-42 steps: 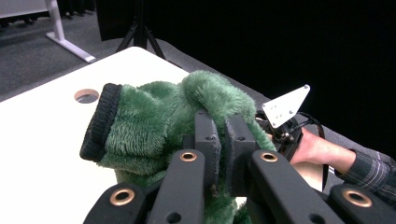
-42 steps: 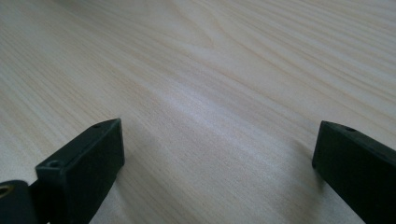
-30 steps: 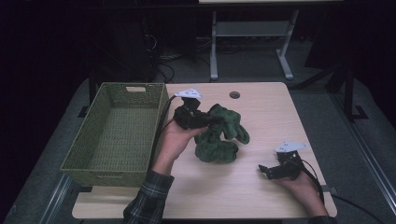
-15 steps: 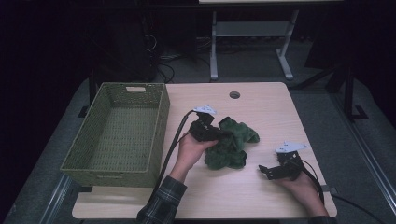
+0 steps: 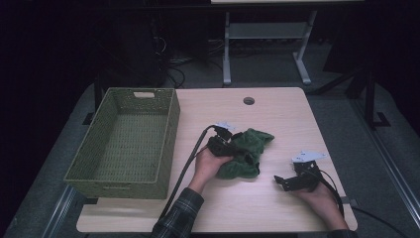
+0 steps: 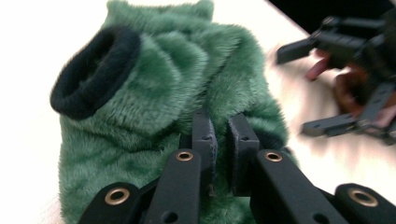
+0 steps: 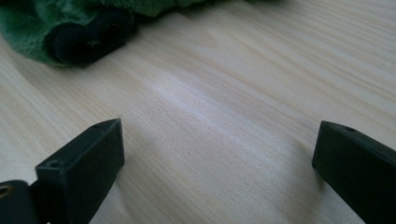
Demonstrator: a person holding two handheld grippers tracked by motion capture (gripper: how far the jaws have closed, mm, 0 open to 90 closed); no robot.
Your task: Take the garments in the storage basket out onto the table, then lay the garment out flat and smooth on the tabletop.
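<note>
A second ago my left hand-held gripper point(image 5: 229, 145) held the green fleece garment point(image 5: 246, 153) up in the air near the woven basket point(image 5: 124, 139); now I have brought it down and to the right, and the garment lies bunched on the tabletop point(image 5: 257, 208), roughly at its middle and well apart from the basket. The bundle looks flatter and more compact than it did while it hung. My right hand-held gripper point(image 5: 283, 181) has kept its place near the right front edge of the tabletop.

In the left gripper view my left hand-held gripper point(image 6: 219, 140) is clenched on a fold of the fleece: the jaws stand almost together, with only a thin slit between them, and the pile bulges around their tips. They have just eased open a trifle, yet cloth is still between them. The garment's dark navy cuff point(image 6: 93, 74) gapes open at the upper left of that view. In the right gripper view my right hand-held gripper point(image 7: 217, 154) is released, jaws wide apart over bare wood, the fleece point(image 7: 28, 32) at the top left.

I can read no label, brand or writing anywhere.

My left hand covers part of the garment in the high view, so its shape is hard to judge. The room beyond the tabletop is too dark to make out.
</note>
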